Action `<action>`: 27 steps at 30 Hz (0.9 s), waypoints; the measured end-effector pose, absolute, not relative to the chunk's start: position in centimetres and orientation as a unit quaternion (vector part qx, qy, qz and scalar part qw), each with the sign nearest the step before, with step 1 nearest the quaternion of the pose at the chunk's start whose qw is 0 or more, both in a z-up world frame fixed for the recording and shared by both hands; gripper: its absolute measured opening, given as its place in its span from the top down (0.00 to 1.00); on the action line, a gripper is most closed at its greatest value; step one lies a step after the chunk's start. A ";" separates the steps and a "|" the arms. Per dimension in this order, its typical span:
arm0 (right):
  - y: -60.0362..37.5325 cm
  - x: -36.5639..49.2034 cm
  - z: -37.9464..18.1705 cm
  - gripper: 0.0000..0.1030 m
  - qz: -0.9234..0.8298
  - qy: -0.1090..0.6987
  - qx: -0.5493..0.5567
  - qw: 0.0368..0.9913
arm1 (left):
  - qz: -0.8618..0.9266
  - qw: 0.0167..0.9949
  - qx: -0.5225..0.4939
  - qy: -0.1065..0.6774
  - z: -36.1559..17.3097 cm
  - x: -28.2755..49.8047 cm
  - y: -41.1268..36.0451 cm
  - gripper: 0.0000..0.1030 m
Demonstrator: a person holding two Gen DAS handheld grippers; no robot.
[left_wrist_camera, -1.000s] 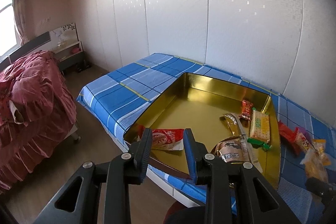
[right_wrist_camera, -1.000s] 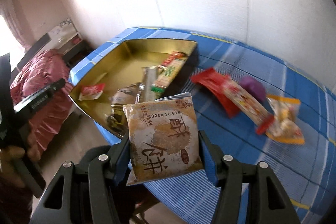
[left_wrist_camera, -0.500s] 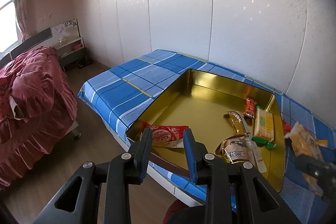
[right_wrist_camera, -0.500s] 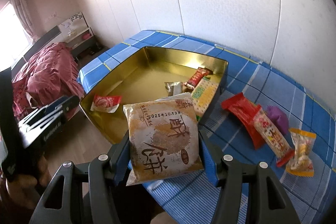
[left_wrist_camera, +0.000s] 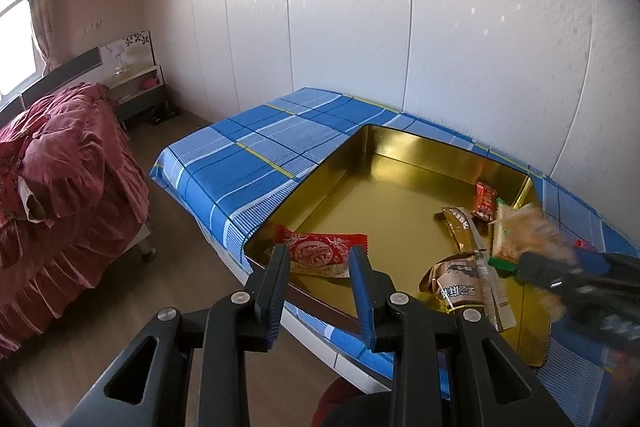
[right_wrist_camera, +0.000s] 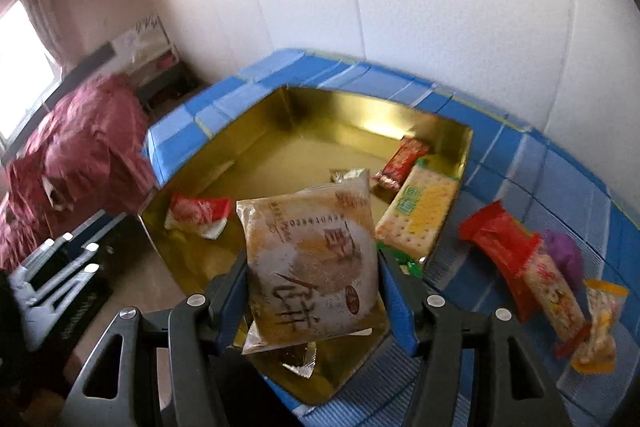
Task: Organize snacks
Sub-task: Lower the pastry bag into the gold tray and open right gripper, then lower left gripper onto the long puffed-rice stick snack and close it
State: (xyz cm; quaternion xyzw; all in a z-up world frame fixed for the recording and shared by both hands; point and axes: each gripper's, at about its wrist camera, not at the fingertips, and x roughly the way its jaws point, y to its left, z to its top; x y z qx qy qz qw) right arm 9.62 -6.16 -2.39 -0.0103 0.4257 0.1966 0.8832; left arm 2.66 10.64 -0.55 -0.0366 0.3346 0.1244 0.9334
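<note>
My right gripper (right_wrist_camera: 312, 267) is shut on a tan pastry packet (right_wrist_camera: 312, 251) with dark characters, held upright and slightly tilted over the near right part of the gold tin tray (right_wrist_camera: 360, 111). In the left wrist view this gripper (left_wrist_camera: 580, 271) and its blurred packet (left_wrist_camera: 528, 227) enter from the right, above the tray (left_wrist_camera: 420, 147). My left gripper (left_wrist_camera: 320, 259) hovers at the tray's near rim, its jaws a little apart with nothing between them. Just beyond it in the tray lies a red snack packet (left_wrist_camera: 320, 251).
The tray also holds a brown packet (left_wrist_camera: 456, 279), a green and yellow cracker pack (right_wrist_camera: 420, 215) and a small red bar (right_wrist_camera: 404, 163). On the blue checked cloth (left_wrist_camera: 260, 155) right of the tray lie a red packet (right_wrist_camera: 496, 243), a purple item (right_wrist_camera: 564, 255) and a yellow candy bag (right_wrist_camera: 598, 331). A bed with red bedding (left_wrist_camera: 60, 179) stands left.
My right gripper has carried the pastry packet leftward from over the cloth to above the tray, coming into the left wrist view. The left gripper has stayed put.
</note>
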 end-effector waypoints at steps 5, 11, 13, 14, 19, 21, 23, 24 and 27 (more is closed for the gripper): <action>-6.7 9.1 -2.9 0.40 0.184 0.416 -0.012 0.890 | 0.117 0.933 -0.039 0.338 -0.7 2.7 10.5 0.70; -10.2 6.8 -2.3 0.40 0.160 0.396 0.010 0.904 | 0.101 0.934 -0.035 0.341 -0.7 2.7 9.5 0.67; -11.4 6.1 -2.3 0.40 0.145 0.393 0.013 0.908 | 0.092 0.935 -0.030 0.341 -0.6 2.8 8.9 0.67; -12.1 5.7 -2.4 0.40 0.137 0.392 0.015 0.909 | 0.089 0.936 -0.028 0.341 -0.5 2.8 8.6 0.66; -15.3 4.1 -3.0 0.40 0.101 0.395 0.026 0.913 | 0.063 0.939 -0.012 0.339 0.0 2.8 6.7 0.62; -16.5 3.5 -3.4 0.40 0.087 0.397 0.028 0.913 | 0.049 0.940 -0.002 0.336 0.3 2.8 5.6 0.61; -17.8 2.8 -3.8 0.40 0.072 0.399 0.032 0.914 | 0.037 0.941 0.006 0.335 0.5 2.8 4.6 0.61; -18.6 2.4 -4.0 0.40 0.062 0.400 0.037 0.914 | 0.031 0.942 0.009 0.335 0.6 2.8 4.1 0.61; -20.6 1.6 -4.6 0.40 0.040 0.404 0.052 0.912 | 0.011 0.943 0.022 0.333 0.8 2.9 2.6 0.61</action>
